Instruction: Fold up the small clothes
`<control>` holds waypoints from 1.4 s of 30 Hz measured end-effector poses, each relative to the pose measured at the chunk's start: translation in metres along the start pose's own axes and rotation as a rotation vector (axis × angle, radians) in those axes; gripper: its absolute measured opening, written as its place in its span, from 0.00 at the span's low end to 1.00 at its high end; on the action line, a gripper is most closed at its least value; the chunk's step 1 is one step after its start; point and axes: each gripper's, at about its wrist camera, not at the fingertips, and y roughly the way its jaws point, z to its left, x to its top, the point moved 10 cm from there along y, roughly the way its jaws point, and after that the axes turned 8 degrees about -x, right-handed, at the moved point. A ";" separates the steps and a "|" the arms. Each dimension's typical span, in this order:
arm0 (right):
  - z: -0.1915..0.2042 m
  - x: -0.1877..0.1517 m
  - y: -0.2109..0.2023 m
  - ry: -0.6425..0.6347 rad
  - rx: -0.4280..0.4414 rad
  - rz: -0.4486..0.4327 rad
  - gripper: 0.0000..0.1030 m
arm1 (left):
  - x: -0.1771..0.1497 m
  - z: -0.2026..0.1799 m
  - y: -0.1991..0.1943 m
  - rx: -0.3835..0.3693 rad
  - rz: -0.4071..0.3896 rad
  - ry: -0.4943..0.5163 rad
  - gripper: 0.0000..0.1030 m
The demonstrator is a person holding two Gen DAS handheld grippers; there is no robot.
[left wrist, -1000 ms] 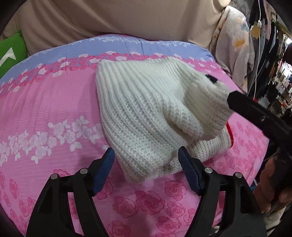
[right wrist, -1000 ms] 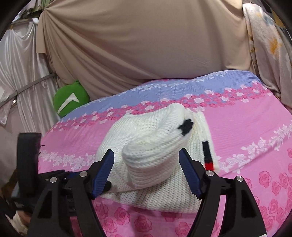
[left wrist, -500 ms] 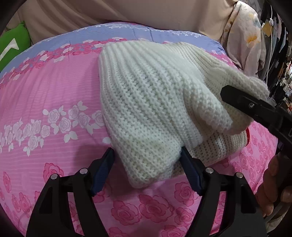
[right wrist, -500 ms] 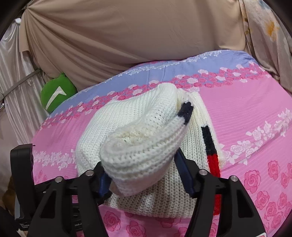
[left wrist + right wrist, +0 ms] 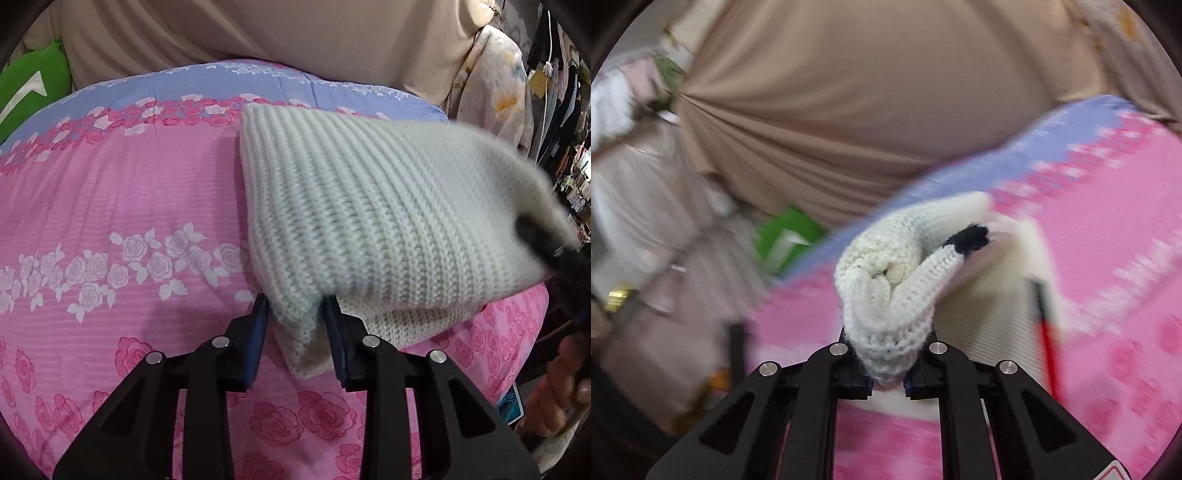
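A cream knitted sweater [image 5: 369, 214] lies folded on a pink floral bed cover [image 5: 110, 221]. My left gripper [image 5: 297, 325] is shut on the sweater's near corner, which bunches between the blue pads. My right gripper [image 5: 888, 380] is shut on a thick fold of the same sweater [image 5: 886, 295] and holds it lifted off the bed. The sweater's black cuff [image 5: 971, 238] and a red and black stripe [image 5: 1047, 332] show in the right wrist view. The right gripper also shows blurred at the right edge of the left wrist view [image 5: 546, 243].
A beige curtain [image 5: 295, 33] hangs behind the bed. A green cushion [image 5: 29, 88] sits at the back left. Hanging clothes and clutter [image 5: 554, 110] stand to the right of the bed. A hand [image 5: 554, 398] shows at the lower right.
Both grippers have closed on the sweater. The right gripper has lifted its fold and is swinging, so its view is blurred. The left gripper has moved in onto the near corner.
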 end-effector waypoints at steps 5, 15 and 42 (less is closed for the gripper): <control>-0.028 -0.039 0.014 0.069 -0.019 0.087 0.13 | -0.014 -0.007 -0.002 -0.038 0.037 0.015 0.32; 0.000 0.023 -0.023 -0.103 -0.188 -0.142 0.52 | 0.005 -0.004 -0.030 -0.046 -0.029 -0.004 0.62; -0.005 0.044 -0.021 -0.091 -0.172 -0.132 0.27 | 0.022 -0.038 -0.040 -0.061 -0.043 0.074 0.53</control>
